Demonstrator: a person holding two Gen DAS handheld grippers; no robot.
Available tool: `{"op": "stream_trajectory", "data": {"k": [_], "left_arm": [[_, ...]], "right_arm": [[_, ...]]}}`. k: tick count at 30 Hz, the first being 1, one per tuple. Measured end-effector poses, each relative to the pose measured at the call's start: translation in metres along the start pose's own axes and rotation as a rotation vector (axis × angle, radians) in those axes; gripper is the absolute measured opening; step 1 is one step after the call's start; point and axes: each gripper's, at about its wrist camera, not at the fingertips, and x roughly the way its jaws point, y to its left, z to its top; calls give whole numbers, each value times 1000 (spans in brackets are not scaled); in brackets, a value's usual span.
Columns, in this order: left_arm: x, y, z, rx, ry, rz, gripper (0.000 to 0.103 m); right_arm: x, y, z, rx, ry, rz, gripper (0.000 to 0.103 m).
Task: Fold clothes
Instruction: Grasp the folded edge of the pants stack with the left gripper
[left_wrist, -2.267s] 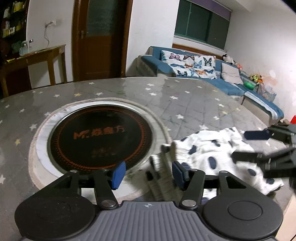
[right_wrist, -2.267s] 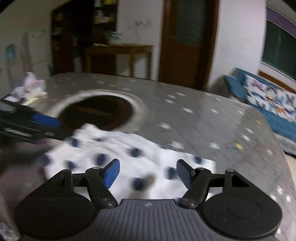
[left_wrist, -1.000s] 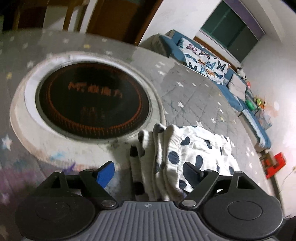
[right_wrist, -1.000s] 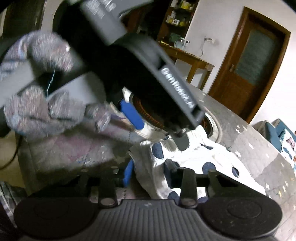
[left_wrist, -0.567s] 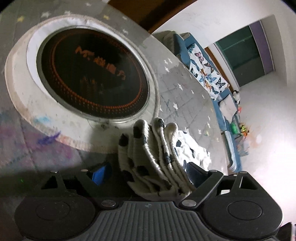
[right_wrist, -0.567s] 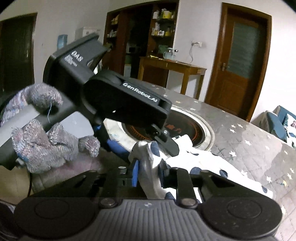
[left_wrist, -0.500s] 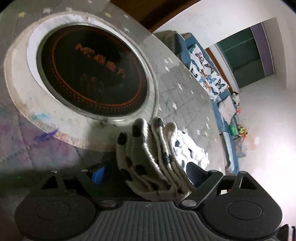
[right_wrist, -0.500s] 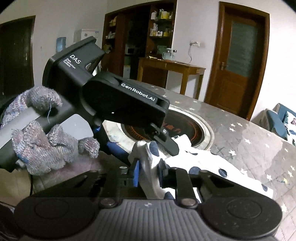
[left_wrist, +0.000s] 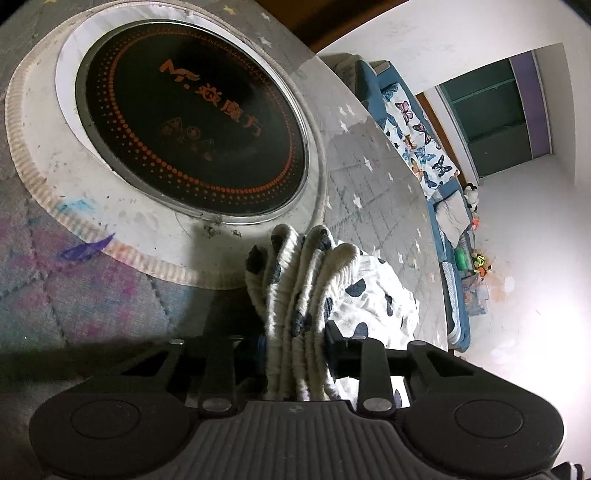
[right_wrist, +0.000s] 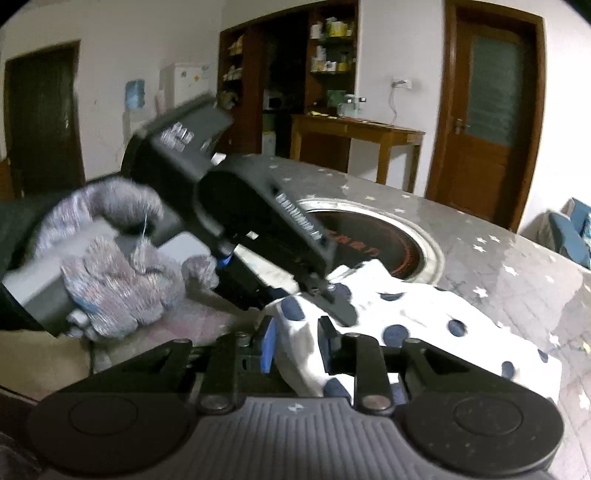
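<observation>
A white garment with dark blue spots (left_wrist: 365, 291) lies on the table beside the round hotplate. My left gripper (left_wrist: 295, 343) has the garment's bunched ribbed edge (left_wrist: 295, 266) between its pads; its jaws are closing and press on the folds. In the right wrist view the same garment (right_wrist: 424, 317) spreads to the right. My right gripper (right_wrist: 297, 343) holds a corner of it between its blue pads while its jaws are opening a little. Just ahead, the left gripper (right_wrist: 317, 291) meets the cloth, held by a hand in a grey knit glove (right_wrist: 110, 273).
A black round hotplate (left_wrist: 192, 122) with orange lettering sits in a white ring in the grey star-patterned table cover (left_wrist: 369, 192). A blue sofa with butterfly cushions (left_wrist: 413, 136) stands beyond the table. A wooden side table (right_wrist: 354, 129), shelves and a brown door (right_wrist: 487, 110) line the far wall.
The left jaws went from wide apart to closed on the bunched ribbed edge. In the right view the left tool and gloved hand have shifted and blurred; the right gripper stays on the cloth corner.
</observation>
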Motion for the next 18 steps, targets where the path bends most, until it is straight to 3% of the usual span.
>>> {"op": "stream_trajectory", "data": {"k": [3, 11, 14, 18], "left_arm": [[0, -3, 0, 18, -6, 6, 32], [-1, -14, -3, 72, -29, 33, 32], [-2, -17, -4, 91, -37, 43, 31], [-3, -21, -5, 119, -47, 59, 31]], "right_arm": [[-15, -25, -3, 73, -5, -66, 25], [-26, -116, -32, 329, 32, -357, 27], [-25, -141, -45, 417, 33, -393, 31], [-17, -160, -59, 502, 41, -376, 32]]}}
